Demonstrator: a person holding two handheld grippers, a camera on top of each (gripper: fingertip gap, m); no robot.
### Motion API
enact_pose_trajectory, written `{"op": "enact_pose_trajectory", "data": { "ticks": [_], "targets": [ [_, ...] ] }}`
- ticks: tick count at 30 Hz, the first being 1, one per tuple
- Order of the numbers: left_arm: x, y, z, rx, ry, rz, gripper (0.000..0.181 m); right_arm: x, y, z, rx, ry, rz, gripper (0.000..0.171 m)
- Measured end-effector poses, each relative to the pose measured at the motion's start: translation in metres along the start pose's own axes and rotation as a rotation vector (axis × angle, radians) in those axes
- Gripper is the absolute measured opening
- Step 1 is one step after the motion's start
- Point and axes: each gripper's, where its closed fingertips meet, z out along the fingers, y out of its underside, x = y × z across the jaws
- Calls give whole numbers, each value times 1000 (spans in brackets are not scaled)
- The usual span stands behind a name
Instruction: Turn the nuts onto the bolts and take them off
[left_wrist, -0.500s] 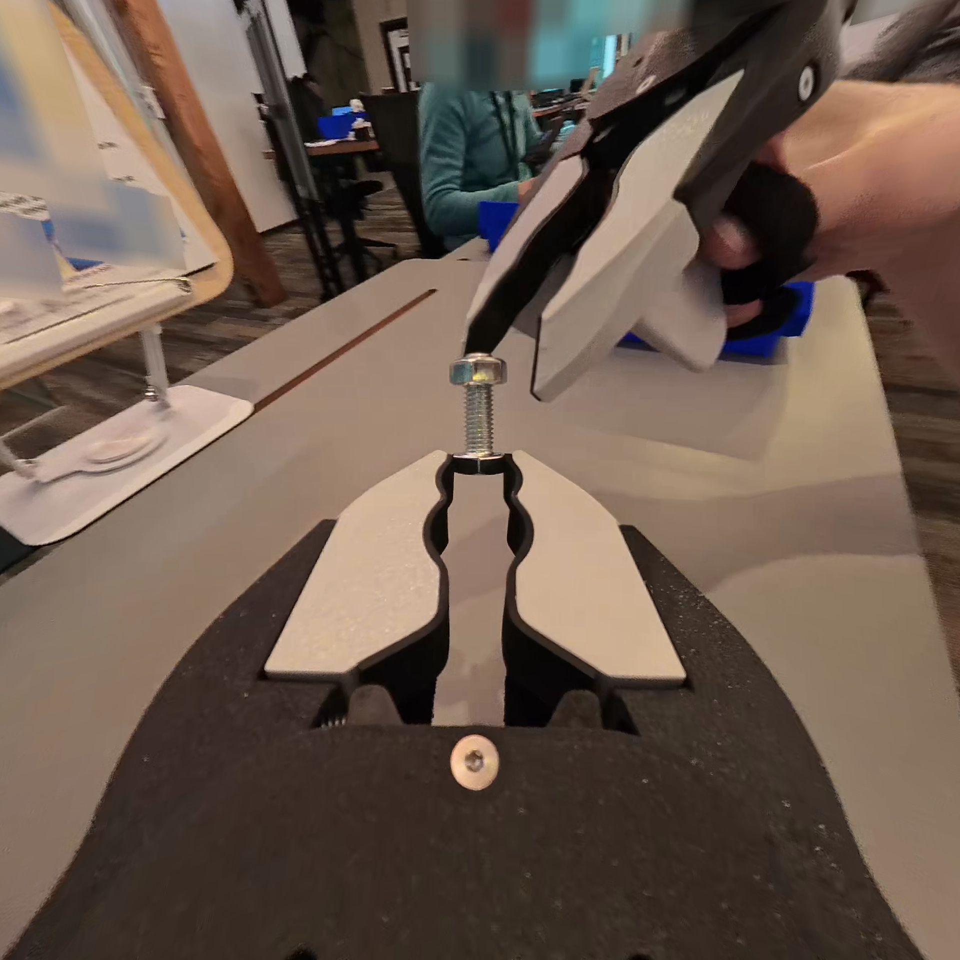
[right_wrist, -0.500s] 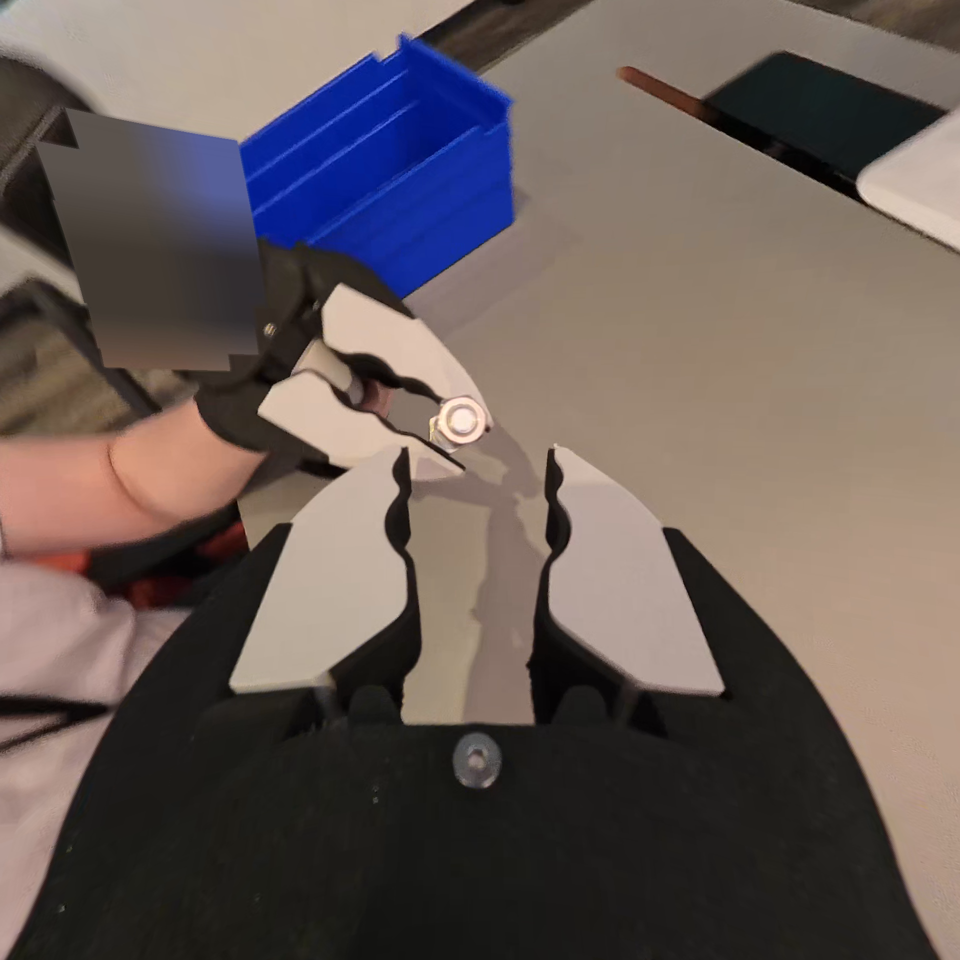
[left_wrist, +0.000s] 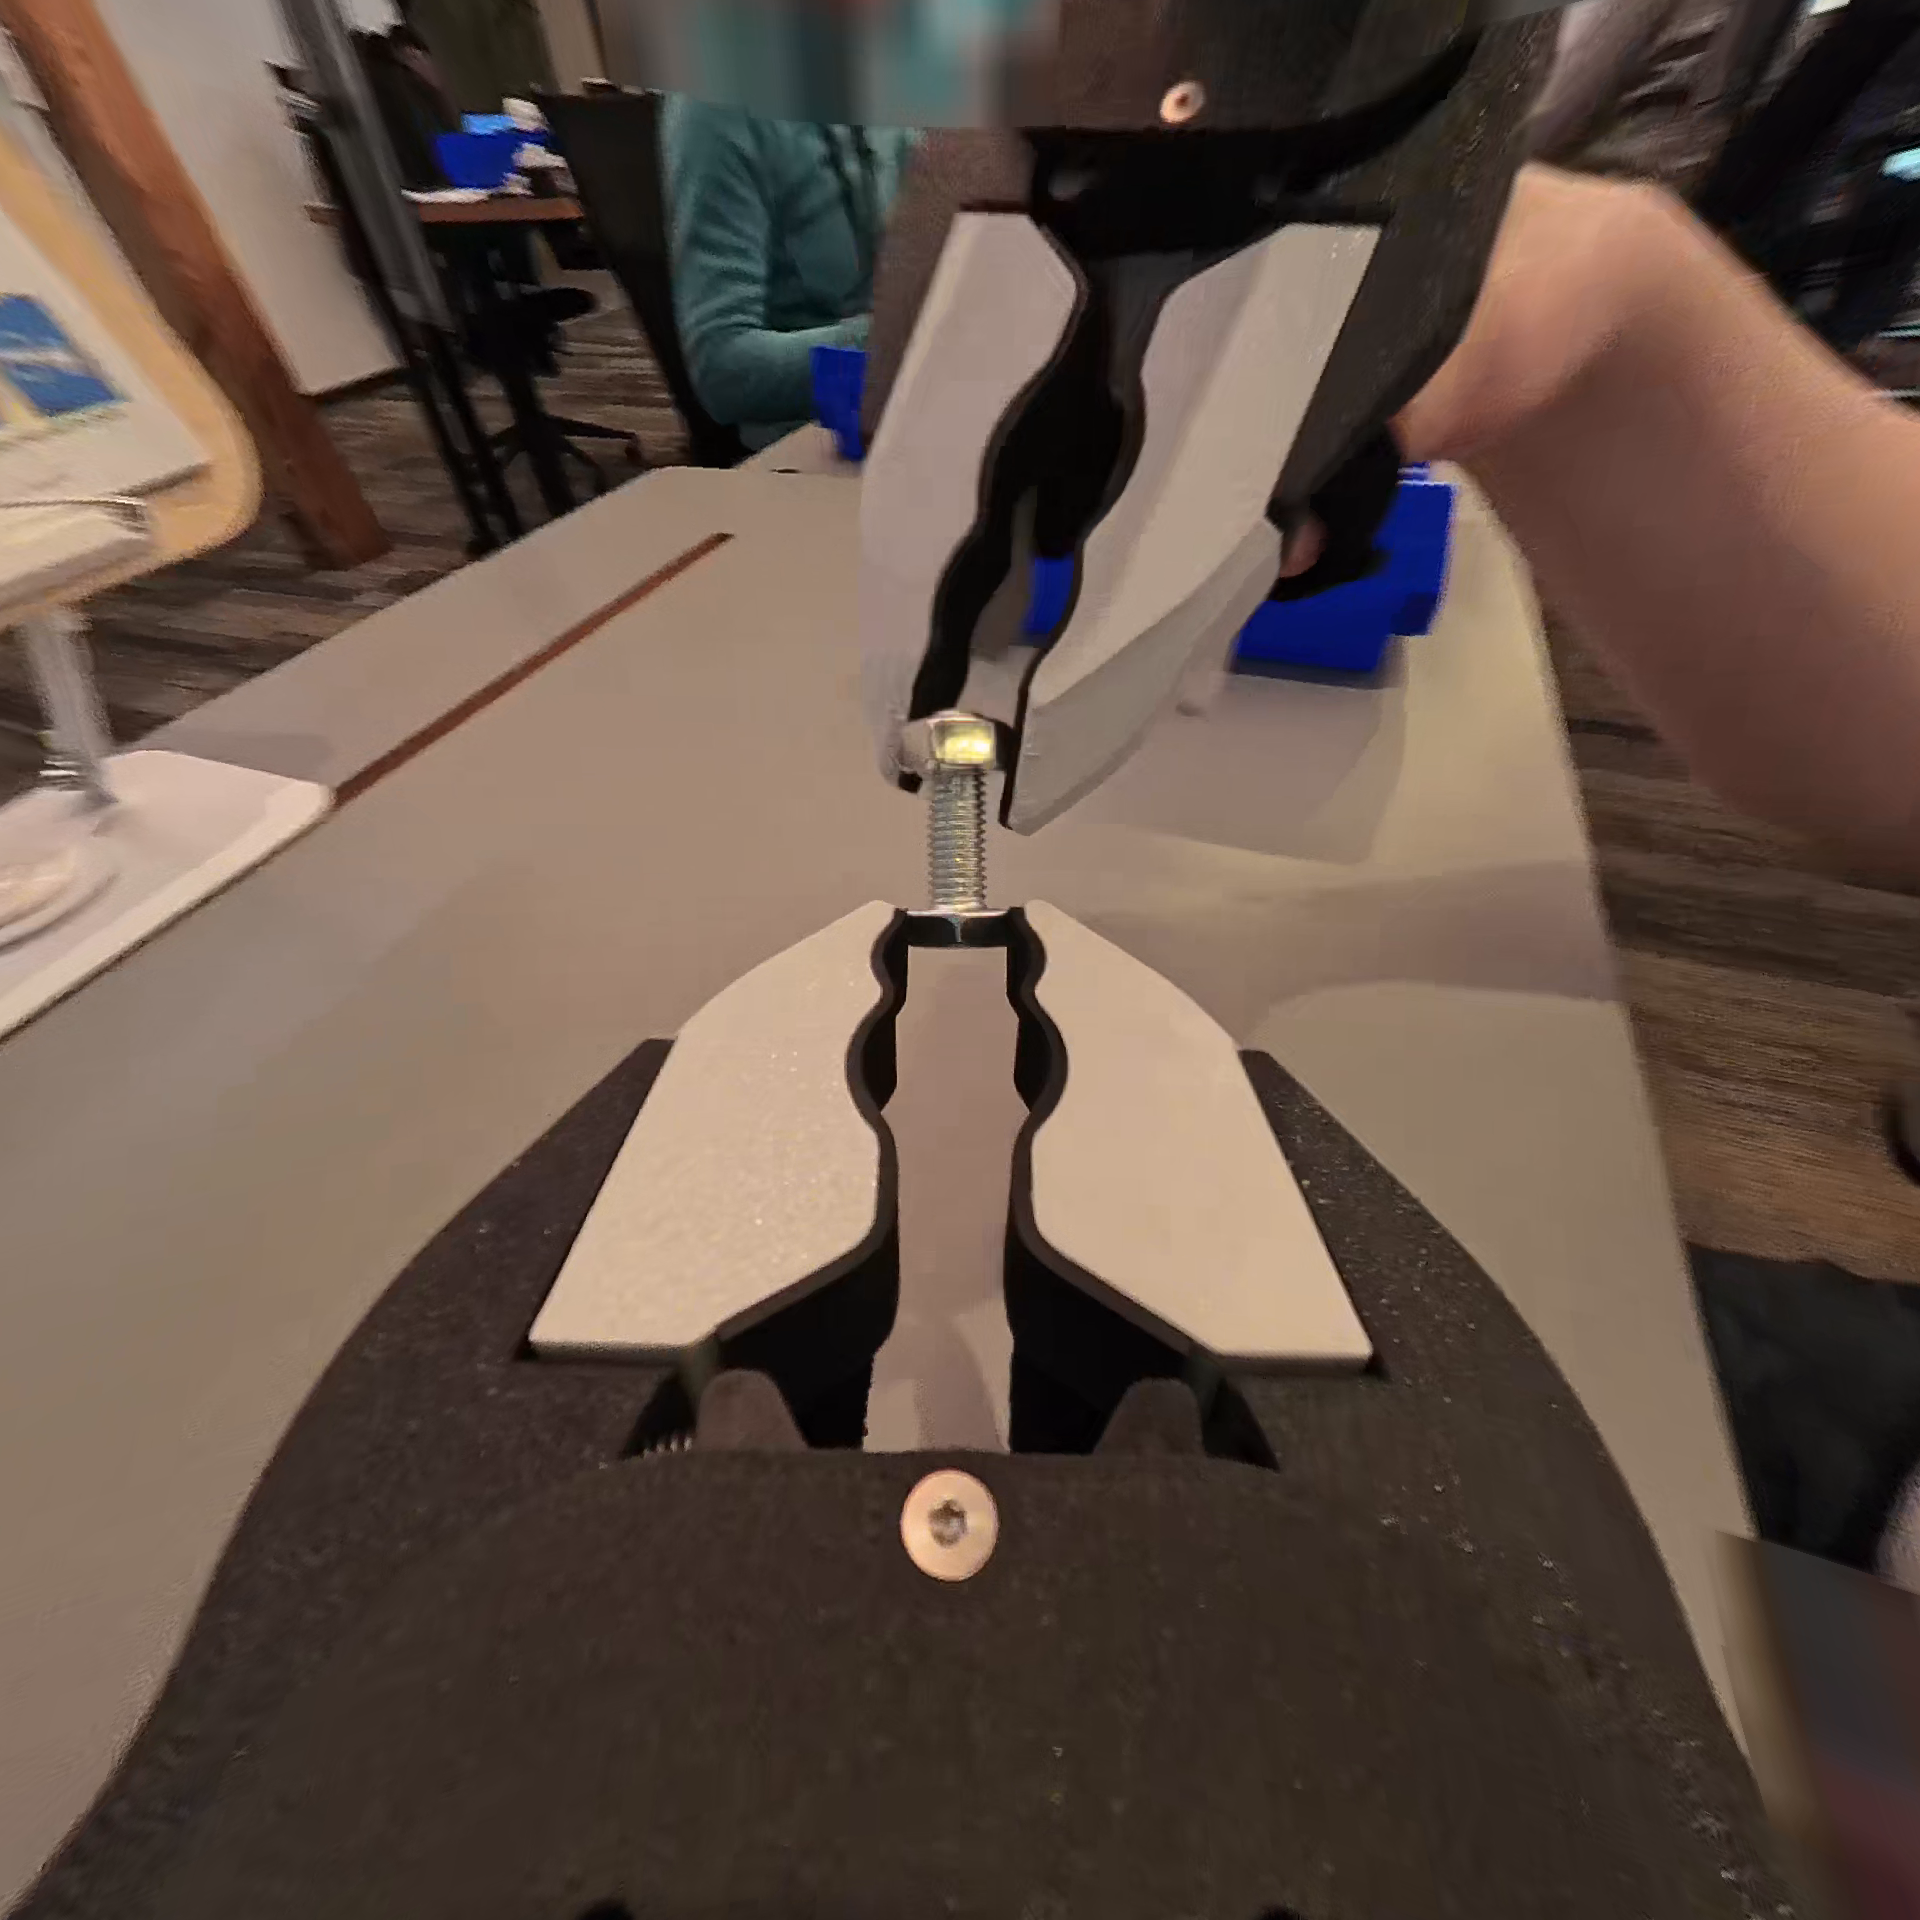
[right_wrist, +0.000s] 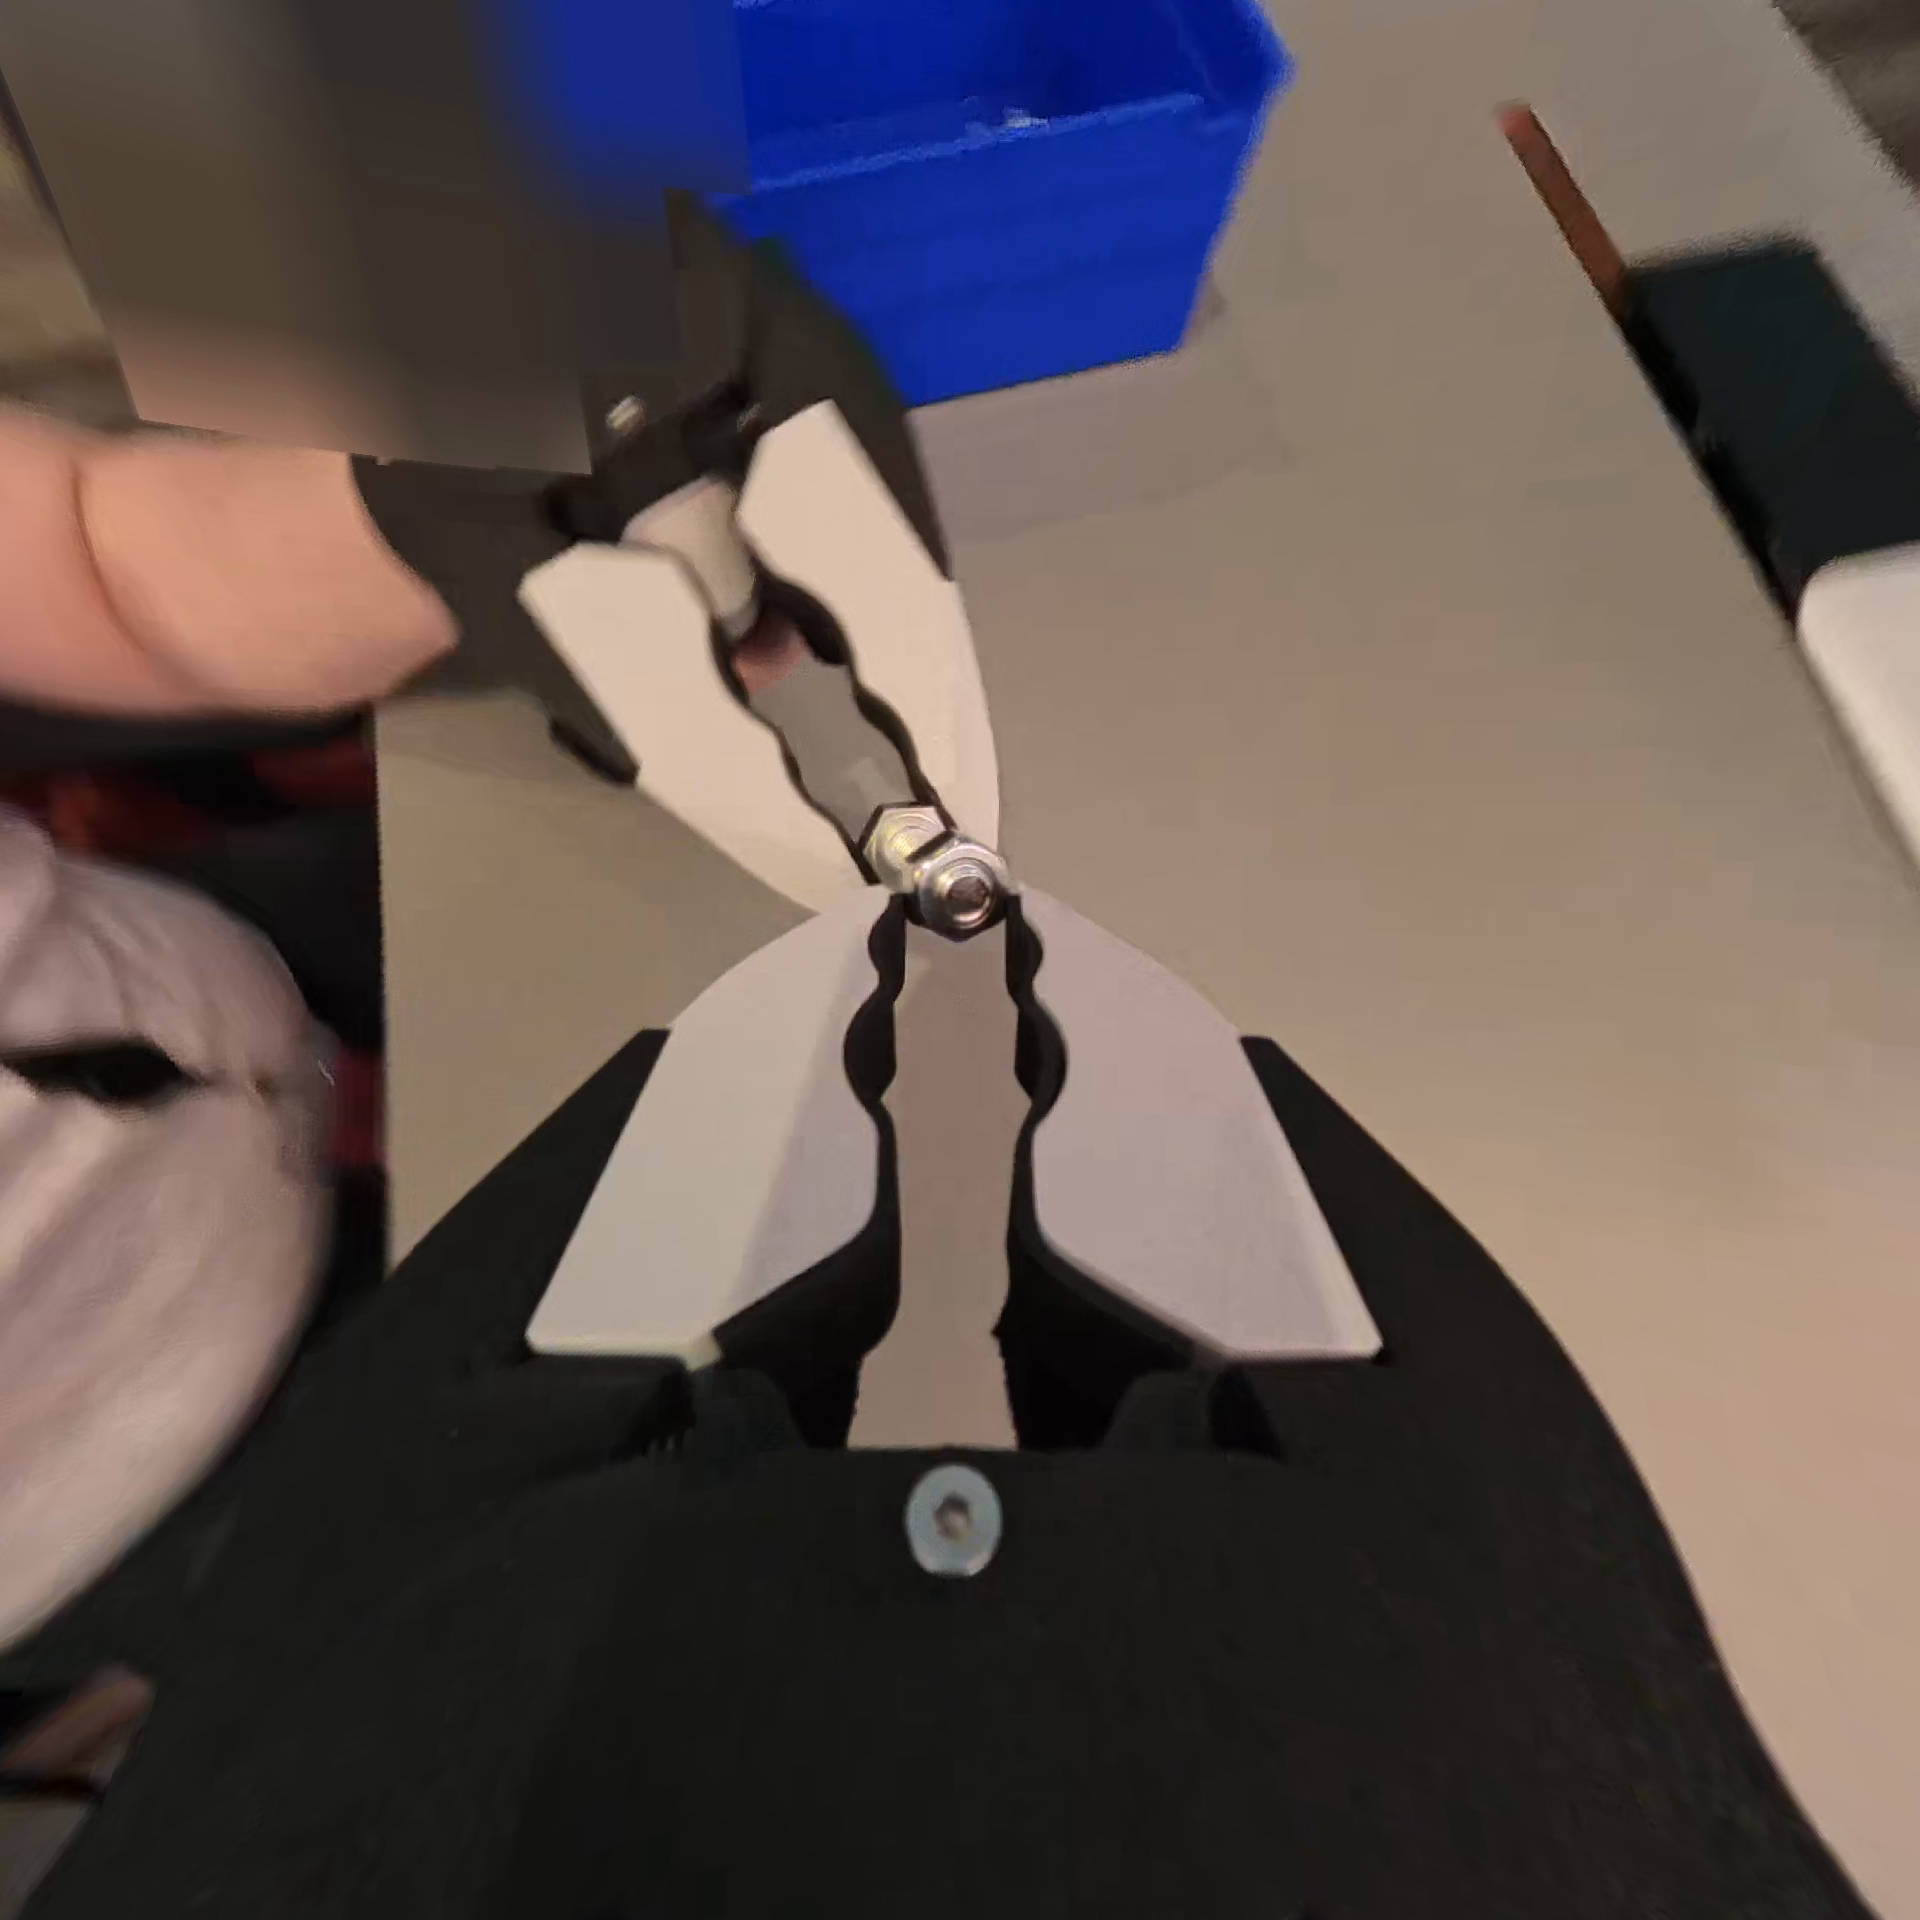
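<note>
Left gripper (left_wrist: 956, 920) clamps the upright threaded steel bolt (left_wrist: 957, 847) by its head. Right gripper (right_wrist: 954, 906) pinches the silver hex nut (right_wrist: 958, 881) at the top. Risk: tilted turning could cross-thread it

The right gripper (right_wrist: 954, 912) pinched the nut (right_wrist: 958, 889) atop the bolt (right_wrist: 902, 842) held by the left gripper (right_wrist: 914, 831).
</note>
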Motion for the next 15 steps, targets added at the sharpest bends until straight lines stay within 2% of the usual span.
{"op": "enact_pose_trajectory", "data": {
  "ticks": [2,5,7,10,13,15],
  "targets": [
    [14,-1,-1,3,113,-51,18,-9,2,-4,18,-39,-187,18],
    [20,-9,-5,52,184,-123,18,-13,-4,-9,87,-54,-216,18],
    [15,-14,-6,85,145,-105,18,-11,-9,-10,128,-50,-96,20],
    [2,-17,-8,106,37,-45,18,0,-6,-9,113,-36,235,44],
    [-5,-16,-7,100,-29,-15,18,1,-8,-7,152,-106,559,45],
    [-7,-13,-6,79,-50,8,18,-1,-19,-8,225,-194,684,43]
  ]
}}
